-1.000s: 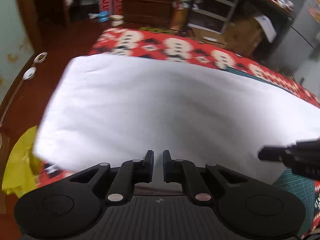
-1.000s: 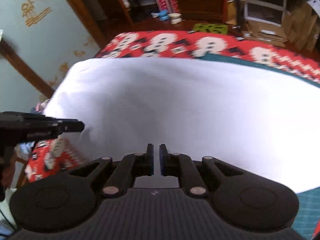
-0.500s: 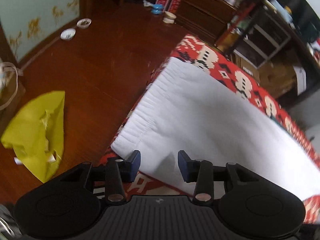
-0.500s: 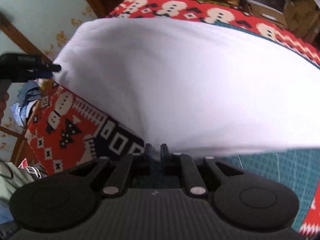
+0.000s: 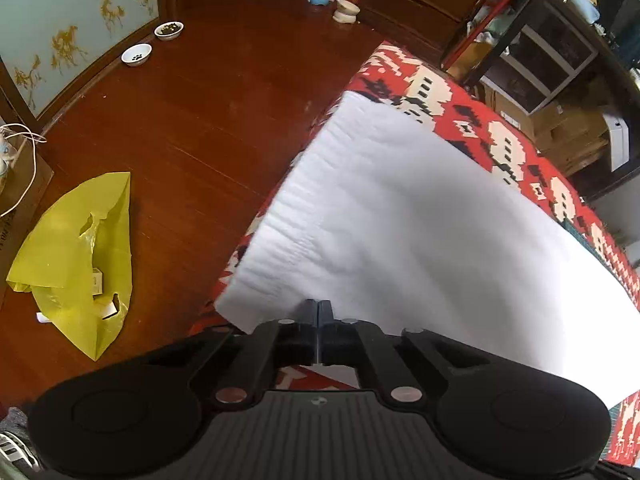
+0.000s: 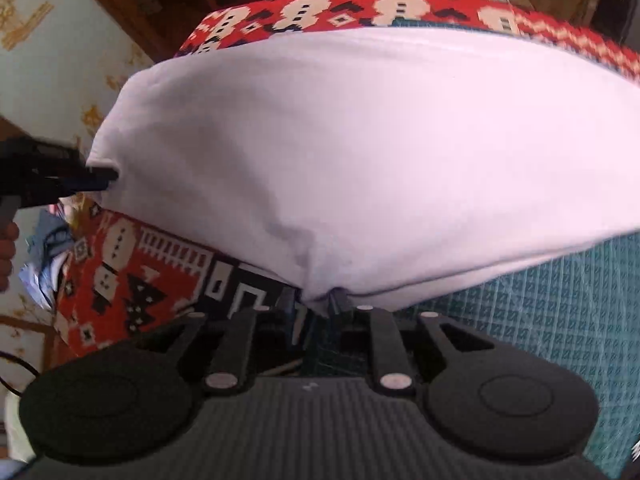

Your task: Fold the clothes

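- Cloth: a white garment [image 5: 420,220] is spread over a table covered with a red patterned blanket [image 5: 504,148]; its ribbed hem is seen at the table's end, just above a wooden floor [image 5: 192,120].
- The left gripper [image 5: 318,308] is held at the garment's near edge with its jaws pressed together, and the white fabric is pinched between them (only a thin dark seam is left between the tips).
- In the right wrist view, the left gripper [image 6: 102,176] is seen from the side, its tips closed on the garment's [image 6: 360,152] left corner.
- The right gripper [image 6: 316,308] is held at the near edge of the cloth, with its jaws standing apart; a bunched fold of the white fabric hangs down between them. Whether the fabric is touched by the fingers cannot be told, since the tips are hidden under the fold.
- A teal cutting mat [image 6: 540,300] is shown under the garment on the right, on top of the blanket [image 6: 132,264].
- A yellow plastic bag [image 5: 80,256] is lying on the floor, well apart from the table, and two pet bowls [image 5: 137,54] are set beside the wall.
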`<state>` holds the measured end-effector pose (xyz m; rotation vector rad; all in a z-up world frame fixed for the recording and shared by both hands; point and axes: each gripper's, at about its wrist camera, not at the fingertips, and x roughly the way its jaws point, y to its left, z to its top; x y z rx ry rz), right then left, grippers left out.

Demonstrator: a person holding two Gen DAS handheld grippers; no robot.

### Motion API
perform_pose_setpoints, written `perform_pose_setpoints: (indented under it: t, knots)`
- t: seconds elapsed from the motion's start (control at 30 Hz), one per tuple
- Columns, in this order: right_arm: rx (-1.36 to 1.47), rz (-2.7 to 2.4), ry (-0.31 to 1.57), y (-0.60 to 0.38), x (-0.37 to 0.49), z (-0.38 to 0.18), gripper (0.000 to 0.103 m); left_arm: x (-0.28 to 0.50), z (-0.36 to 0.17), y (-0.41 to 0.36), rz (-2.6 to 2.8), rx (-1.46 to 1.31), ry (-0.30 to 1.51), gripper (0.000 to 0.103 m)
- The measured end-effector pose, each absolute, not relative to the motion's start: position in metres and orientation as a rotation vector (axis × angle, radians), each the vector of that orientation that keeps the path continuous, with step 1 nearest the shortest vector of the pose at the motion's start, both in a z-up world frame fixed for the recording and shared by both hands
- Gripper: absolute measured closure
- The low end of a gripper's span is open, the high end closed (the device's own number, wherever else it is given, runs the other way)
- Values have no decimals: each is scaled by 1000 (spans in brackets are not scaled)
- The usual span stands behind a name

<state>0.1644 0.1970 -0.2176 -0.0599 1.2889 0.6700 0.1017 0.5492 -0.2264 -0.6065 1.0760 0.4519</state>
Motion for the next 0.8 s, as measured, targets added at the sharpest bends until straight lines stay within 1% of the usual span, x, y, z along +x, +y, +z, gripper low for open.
perform_pose_setpoints:
  t: [0.17,0.23,0.3,0.37,0.4,0.43,0.47,0.5,0.53,0.57,0.8]
  knots:
    - [16,650,1303,188,161,-218,80,97,-225,553,430,-667,1058,103]
    - [37,638,1302,188,165,-222,80,94,-224,555,413,-743,1054,95]
    - [74,631,1293,188,171,-224,80,93,-223,553,421,-766,1049,76]
    - [106,621,1297,186,175,-228,80,93,-222,550,430,-782,1047,69]
    - [118,618,1300,185,176,-229,82,94,-223,549,436,-791,1048,68]
    - [117,621,1301,184,176,-229,90,97,-223,548,441,-800,1050,68]
    - [117,624,1302,183,177,-229,95,100,-224,547,443,-808,1053,69]
    - [117,628,1304,182,177,-229,95,104,-225,546,453,-812,1064,73]
    - [116,631,1305,181,177,-229,97,108,-227,546,470,-808,1081,83]
    - [116,634,1307,180,177,-229,97,109,-229,545,483,-796,1092,102]
    - [114,658,1316,173,178,-228,98,92,-219,547,500,-709,1079,103]
